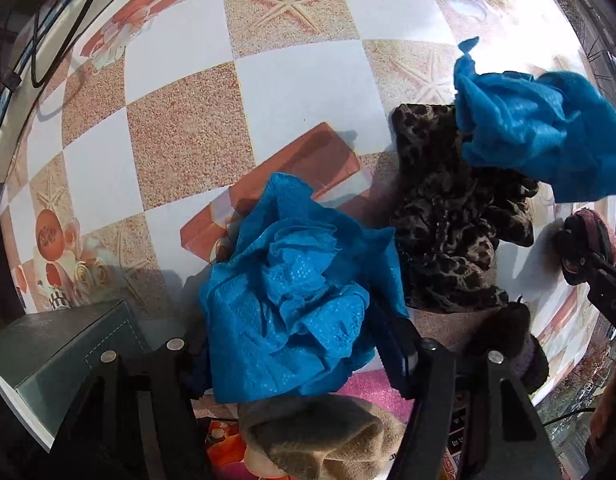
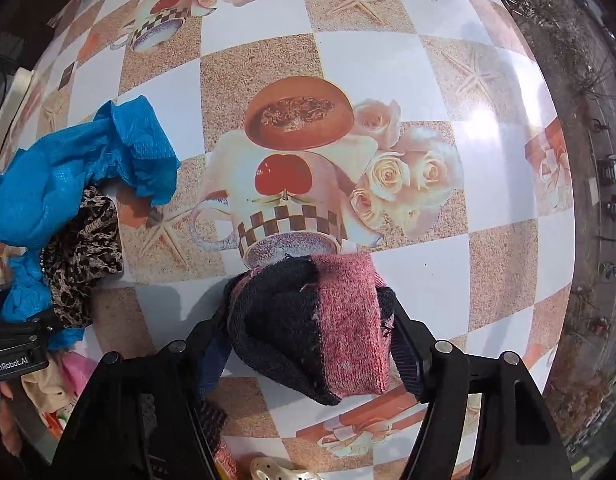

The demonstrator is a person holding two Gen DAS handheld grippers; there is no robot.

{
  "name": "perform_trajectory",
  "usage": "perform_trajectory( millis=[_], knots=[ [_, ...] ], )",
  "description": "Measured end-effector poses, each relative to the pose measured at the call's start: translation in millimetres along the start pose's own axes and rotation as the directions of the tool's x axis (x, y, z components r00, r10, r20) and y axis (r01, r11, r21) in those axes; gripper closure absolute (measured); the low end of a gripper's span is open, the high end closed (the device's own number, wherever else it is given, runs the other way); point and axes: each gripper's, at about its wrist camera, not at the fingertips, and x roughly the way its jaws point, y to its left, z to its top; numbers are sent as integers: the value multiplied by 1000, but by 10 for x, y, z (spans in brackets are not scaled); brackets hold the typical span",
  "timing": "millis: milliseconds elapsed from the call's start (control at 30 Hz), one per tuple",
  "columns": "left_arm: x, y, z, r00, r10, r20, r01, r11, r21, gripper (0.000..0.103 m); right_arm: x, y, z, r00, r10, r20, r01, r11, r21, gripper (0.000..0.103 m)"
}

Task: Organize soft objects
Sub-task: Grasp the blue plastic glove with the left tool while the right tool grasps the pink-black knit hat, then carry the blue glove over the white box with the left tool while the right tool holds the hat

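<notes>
Clamping: left claw (image 1: 303, 344) on crumpled blue cloth (image 1: 291, 304); right claw (image 2: 308, 344) on pink-black sock (image 2: 328, 328).

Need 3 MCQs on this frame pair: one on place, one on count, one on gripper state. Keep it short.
1. Where is the leopard-print fabric relative to the two blue cloths?
A. Between them, partly under the far one
B. Alone at the far table edge
C. Inside the grey box

2. How many blue cloths show in the left wrist view?
A. One
B. Two
C. Four

3. What is the right gripper doing?
A. Open over bare table
B. Closed on a pink and black knit item
C. Closed on a blue cloth

Answers:
1 A: it lies between the held blue cloth and the far blue cloth, which overlaps it.
2 B: those two only.
3 B: the pink and black knit item sits clamped between its fingers.
</notes>
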Motion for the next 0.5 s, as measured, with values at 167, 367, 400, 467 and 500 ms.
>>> perform_trajectory(
  millis=[167, 367, 400, 467, 500],
  knots=[
    [-542, 49, -159, 979, 33, 201, -30, 999, -15, 71, -284, -158, -85, 996, 71, 54, -72, 997, 26, 66],
    [-1206, 116, -500, 928, 34, 370, -24, 999, -33, 71, -891, -260, -269, 977, 149, 150, -154, 988, 20, 66],
    [-1313, -4, -525, 921, 33, 387, -22, 999, -33, 71, -969, -263, -325, 973, 161, 164, -165, 986, 16, 66],
    [-1443, -49, -656, 910, 33, 413, -25, 999, -25, 71, -1133, -192, -438, 964, 182, 192, -187, 982, 4, 66],
    [-1521, -80, -691, 905, 36, 424, -31, 999, -20, 71, -1180, -139, -471, 961, 189, 202, -193, 981, -2, 66]
  ],
)
